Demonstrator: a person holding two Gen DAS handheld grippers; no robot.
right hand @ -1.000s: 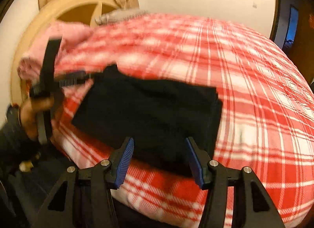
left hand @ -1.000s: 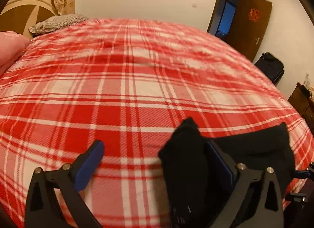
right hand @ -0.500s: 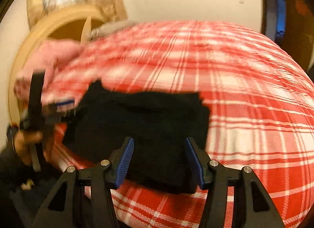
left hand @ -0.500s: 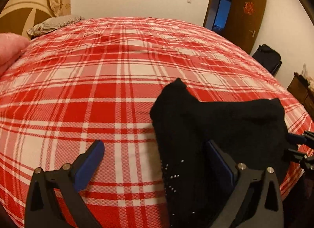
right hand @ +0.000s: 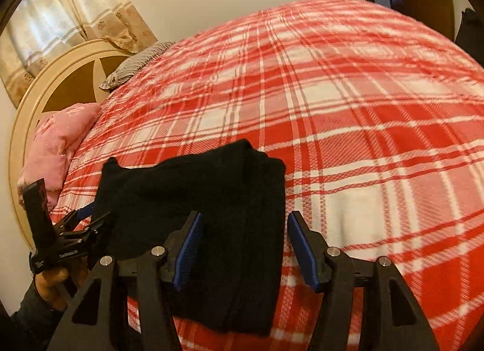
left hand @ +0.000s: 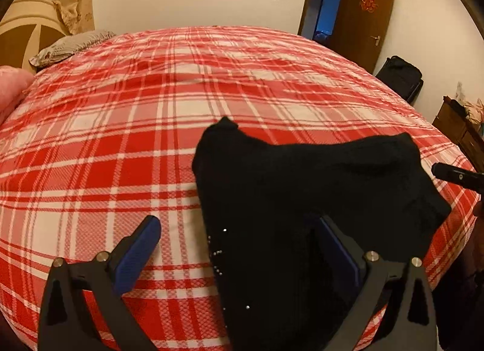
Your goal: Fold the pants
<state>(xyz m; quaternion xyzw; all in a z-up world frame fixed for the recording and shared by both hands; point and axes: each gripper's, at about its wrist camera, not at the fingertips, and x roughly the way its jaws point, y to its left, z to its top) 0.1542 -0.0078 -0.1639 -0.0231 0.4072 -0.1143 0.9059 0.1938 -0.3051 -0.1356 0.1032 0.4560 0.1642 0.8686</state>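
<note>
The black pants (left hand: 302, 187) lie folded into a thick rectangle near the front edge of the red plaid bed (left hand: 169, 103). My left gripper (left hand: 239, 239) is open; its right finger is half covered by the pants' left end, and its left finger rests over bare blanket. In the right wrist view the pants (right hand: 217, 199) lie under my right gripper (right hand: 242, 236), which is open with its jaws astride the right end of the fold. The left gripper (right hand: 87, 218) shows there at the pants' left corner.
A pink pillow (right hand: 57, 145) and a grey pillow (left hand: 69, 47) lie by the round headboard (right hand: 60, 78). A brown door (left hand: 366, 18) stands open at the far right, with a black bag (left hand: 399, 77) and a wooden cabinet (left hand: 459, 133) along the wall.
Both grippers have drawn back toward the front edge. The pants' left corner has dropped onto the bed and the fold has settled flat. Both grippers stay open.
</note>
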